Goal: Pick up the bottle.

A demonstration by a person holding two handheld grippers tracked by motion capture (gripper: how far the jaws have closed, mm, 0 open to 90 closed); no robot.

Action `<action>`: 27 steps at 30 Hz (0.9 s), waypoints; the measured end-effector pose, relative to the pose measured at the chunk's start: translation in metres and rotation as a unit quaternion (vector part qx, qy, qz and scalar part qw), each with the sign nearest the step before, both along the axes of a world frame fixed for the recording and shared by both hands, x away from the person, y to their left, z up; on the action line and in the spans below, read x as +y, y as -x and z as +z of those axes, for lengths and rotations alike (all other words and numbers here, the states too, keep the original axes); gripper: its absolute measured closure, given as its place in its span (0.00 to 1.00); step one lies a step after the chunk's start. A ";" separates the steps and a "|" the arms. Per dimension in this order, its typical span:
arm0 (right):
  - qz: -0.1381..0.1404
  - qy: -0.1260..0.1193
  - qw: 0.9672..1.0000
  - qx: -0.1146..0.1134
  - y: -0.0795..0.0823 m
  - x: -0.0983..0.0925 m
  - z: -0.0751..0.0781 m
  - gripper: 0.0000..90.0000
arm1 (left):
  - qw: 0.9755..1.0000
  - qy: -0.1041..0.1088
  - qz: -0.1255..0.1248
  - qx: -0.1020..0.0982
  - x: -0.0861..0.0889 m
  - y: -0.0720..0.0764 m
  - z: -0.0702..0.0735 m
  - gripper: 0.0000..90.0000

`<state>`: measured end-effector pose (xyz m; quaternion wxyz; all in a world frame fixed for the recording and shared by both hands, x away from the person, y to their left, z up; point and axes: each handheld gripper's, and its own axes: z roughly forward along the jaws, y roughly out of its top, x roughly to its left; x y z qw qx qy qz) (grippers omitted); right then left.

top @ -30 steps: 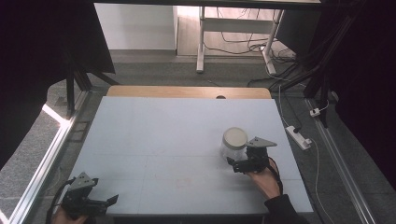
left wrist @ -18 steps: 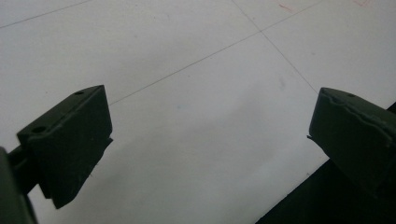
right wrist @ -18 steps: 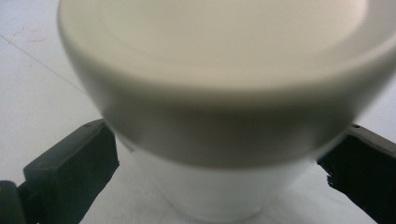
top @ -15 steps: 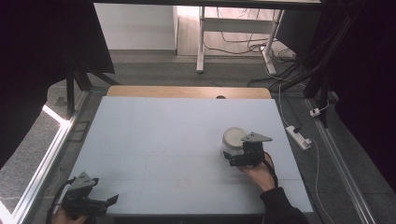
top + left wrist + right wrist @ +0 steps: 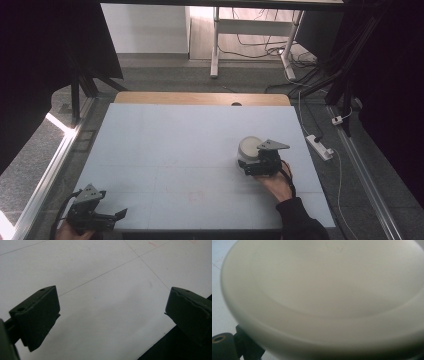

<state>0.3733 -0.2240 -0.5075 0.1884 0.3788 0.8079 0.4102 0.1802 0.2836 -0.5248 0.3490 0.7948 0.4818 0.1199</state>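
High view places the left gripper (image 5: pixel 102 216), jaws spread wide and empty, at the near left corner of the white table (image 5: pixel 170 145), while farther off, right of centre, the right gripper (image 5: pixel 248 166) meets the white bowl (image 5: pixel 249 147), its jaw state indiscernible.

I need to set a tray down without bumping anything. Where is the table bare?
The table is bare over its whole left and middle, from the wooden far edge down to the left gripper at the near-left corner. The crowded spot is right of centre, where the right gripper is against the white bowl.
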 end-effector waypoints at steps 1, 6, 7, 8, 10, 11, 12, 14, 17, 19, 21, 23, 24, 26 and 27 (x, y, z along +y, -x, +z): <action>0.001 0.000 1.000 -0.001 0.000 0.000 0.000 0.06 | 1.000 -0.001 0.000 0.000 0.000 0.000 0.000 0.01; 0.004 0.006 1.000 -0.004 0.000 0.000 0.001 0.07 | 1.000 -0.001 -0.002 0.000 0.000 0.000 0.000 0.01; 0.005 0.006 1.000 -0.004 0.000 0.000 0.001 0.07 | 1.000 -0.002 -0.001 0.000 -0.001 0.000 0.000 0.01; 0.005 0.007 1.000 -0.005 0.000 0.000 0.001 0.07 | 1.000 -0.002 -0.002 0.000 -0.001 0.000 0.000 0.01; 0.005 0.009 1.000 -0.006 0.001 0.000 0.001 0.07 | 1.000 -0.003 -0.003 -0.001 -0.001 0.000 0.000 0.01; 0.005 0.009 1.000 -0.008 0.001 0.000 0.001 0.07 | 1.000 -0.003 -0.003 -0.001 -0.001 0.000 0.000 0.01; 0.006 0.011 1.000 -0.009 0.001 0.000 0.001 0.07 | 1.000 -0.003 -0.003 -0.001 -0.001 0.000 0.000 0.01; 0.006 0.011 1.000 -0.010 0.001 0.000 0.001 0.07 | 1.000 -0.003 -0.004 -0.001 -0.001 0.000 0.000 0.01; 0.006 0.012 1.000 -0.012 0.001 0.000 0.001 0.07 | 1.000 -0.003 -0.004 -0.001 -0.001 0.000 0.000 0.01; 0.008 0.013 1.000 -0.012 0.001 0.000 0.001 0.07 | 1.000 -0.003 -0.004 -0.002 -0.001 0.000 0.000 0.01; 0.009 0.012 1.000 -0.011 0.001 0.000 0.001 0.07 | 1.000 -0.003 -0.004 -0.002 -0.001 0.000 0.000 0.01; 0.010 0.010 1.000 -0.010 0.001 -0.001 0.002 0.07 | 1.000 -0.003 -0.005 -0.002 -0.001 0.000 0.000 0.01; 0.011 0.008 1.000 -0.009 0.001 -0.001 0.002 0.07 | 1.000 -0.003 -0.005 -0.002 -0.001 0.000 0.000 0.01; 0.013 0.005 1.000 -0.008 0.002 0.000 0.003 0.07 | 1.000 -0.003 -0.005 -0.002 -0.001 0.000 0.000 0.01; 0.014 0.004 1.000 -0.009 0.002 0.000 0.003 0.07 | 1.000 -0.003 -0.005 -0.002 -0.001 0.000 0.000 0.01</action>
